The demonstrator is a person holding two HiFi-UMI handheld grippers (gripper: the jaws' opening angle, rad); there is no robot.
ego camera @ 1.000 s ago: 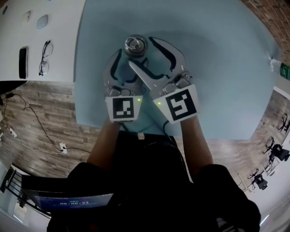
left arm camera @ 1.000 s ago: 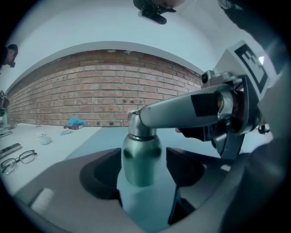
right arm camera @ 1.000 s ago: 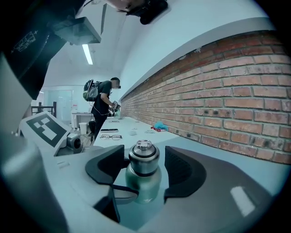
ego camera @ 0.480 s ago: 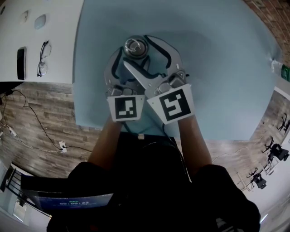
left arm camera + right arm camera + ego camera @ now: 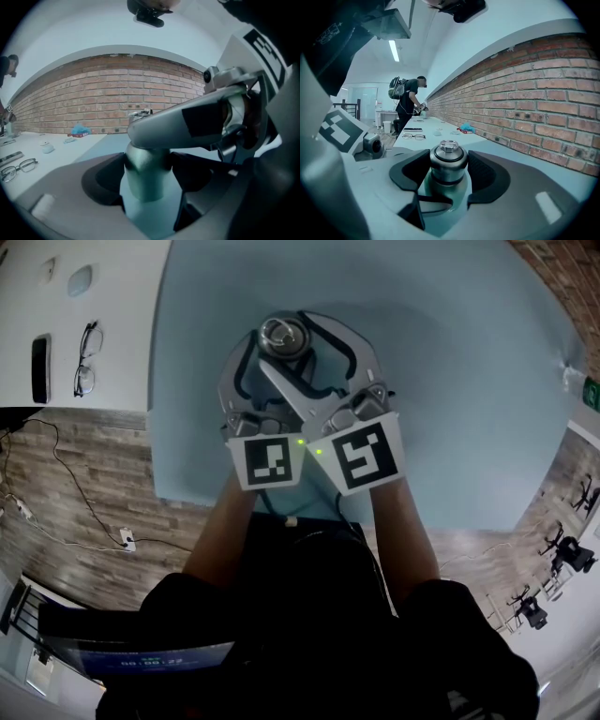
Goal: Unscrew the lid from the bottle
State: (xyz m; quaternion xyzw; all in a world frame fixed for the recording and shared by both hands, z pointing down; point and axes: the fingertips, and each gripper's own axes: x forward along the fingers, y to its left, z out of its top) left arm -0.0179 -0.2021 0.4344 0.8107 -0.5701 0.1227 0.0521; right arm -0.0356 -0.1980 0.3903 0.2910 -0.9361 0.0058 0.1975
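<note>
A grey-green bottle (image 5: 147,173) stands upright on the pale blue table (image 5: 450,381). Its metal lid (image 5: 448,161) has a ring on top and also shows from above in the head view (image 5: 284,333). My left gripper (image 5: 147,187) is shut on the bottle's body below the shoulder, with a dark pad pressed on each side. My right gripper (image 5: 448,176) reaches in above it. Its jaws have just been closing, with the lid between them, and both pads now touch the lid's sides. In the head view the right gripper (image 5: 291,343) lies across the left gripper (image 5: 267,357).
A white table to the left holds glasses (image 5: 84,357) and a dark phone (image 5: 39,357). The blue table's near edge (image 5: 187,495) lies just behind the grippers. A brick wall (image 5: 543,93) runs behind the table. A person (image 5: 410,101) stands far off at another table.
The right gripper's jaws have drawn in a little round the lid. The bottle and the left gripper have kept their places.
</note>
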